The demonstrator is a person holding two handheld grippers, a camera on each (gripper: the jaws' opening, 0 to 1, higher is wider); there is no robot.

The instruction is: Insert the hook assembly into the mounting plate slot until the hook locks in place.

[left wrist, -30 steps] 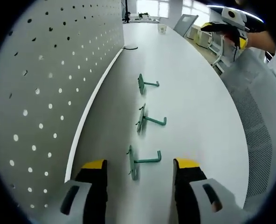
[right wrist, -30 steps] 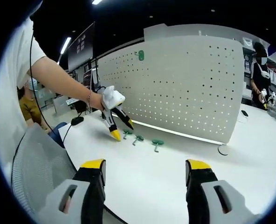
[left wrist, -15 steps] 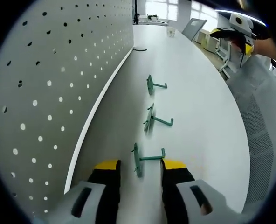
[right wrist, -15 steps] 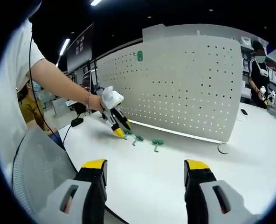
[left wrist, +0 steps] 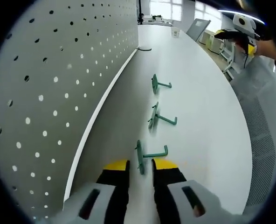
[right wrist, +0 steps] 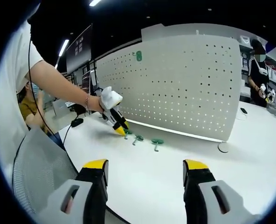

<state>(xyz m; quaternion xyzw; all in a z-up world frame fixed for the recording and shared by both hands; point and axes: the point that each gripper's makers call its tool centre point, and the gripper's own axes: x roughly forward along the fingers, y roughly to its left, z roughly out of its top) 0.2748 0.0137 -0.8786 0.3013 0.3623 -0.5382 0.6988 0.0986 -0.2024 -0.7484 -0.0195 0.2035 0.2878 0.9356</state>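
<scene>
Three green hooks lie in a row on the white table (left wrist: pixel 203 116) beside the grey pegboard (left wrist: pixel 44 93). The flat plate of the nearest hook (left wrist: pixel 145 156) stands edge-on between the yellow tips of my left gripper (left wrist: pixel 141 164). The jaws are narrowed around the plate, with a small gap on each side. The middle hook (left wrist: pixel 159 117) and the far hook (left wrist: pixel 159 84) lie beyond. In the right gripper view, my right gripper (right wrist: pixel 146 165) hangs open and empty over the table's near edge. Far ahead, the left gripper (right wrist: pixel 115 120) points down at the hooks (right wrist: pixel 138 138).
One more green hook (right wrist: pixel 138 56) hangs high on the pegboard (right wrist: pixel 189 88). A mesh chair (right wrist: pixel 40 172) stands at the table's edge. A black cable loop (left wrist: pixel 145 48) lies by the board's foot. A person (right wrist: pixel 259 70) stands at the far right, and another sits behind the chair.
My left gripper has moved forward onto the nearest hook, and its jaws have narrowed from wide open to close around the plate. The right gripper has stayed put.
</scene>
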